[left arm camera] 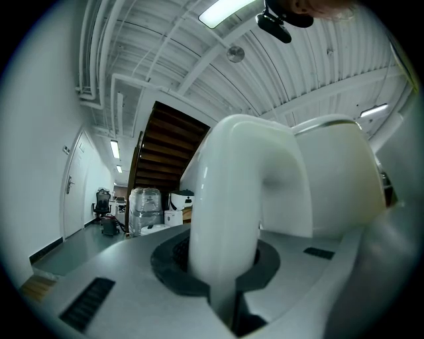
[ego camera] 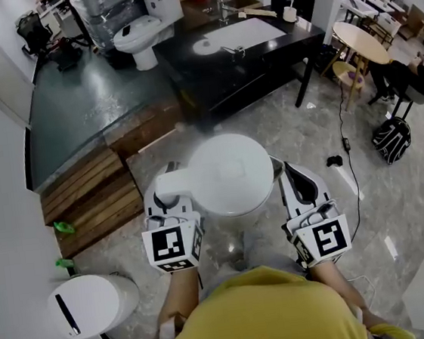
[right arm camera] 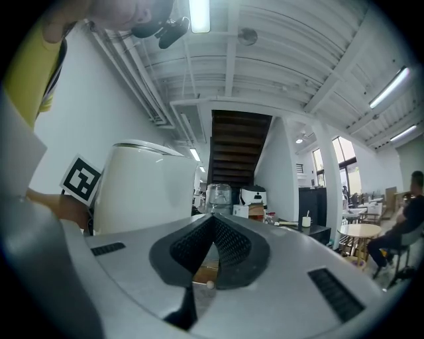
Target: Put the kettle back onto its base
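My left gripper [ego camera: 170, 198] clamps the kettle [ego camera: 233, 171] by its handle [left arm camera: 228, 212] at mid-frame. The kettle is upright, handle pointing left. My right gripper [ego camera: 297, 182], jaws together and empty, sits beside it.

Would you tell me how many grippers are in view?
2. The left gripper is shut on the kettle's handle; the right gripper is at the kettle's other side, holding nothing. None looks hidden.

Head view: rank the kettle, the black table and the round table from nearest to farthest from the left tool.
1. kettle: centre, its handle clamped in the left tool.
2. black table: ahead, upper middle of the view.
3. round table: far upper right, past the black table's end.
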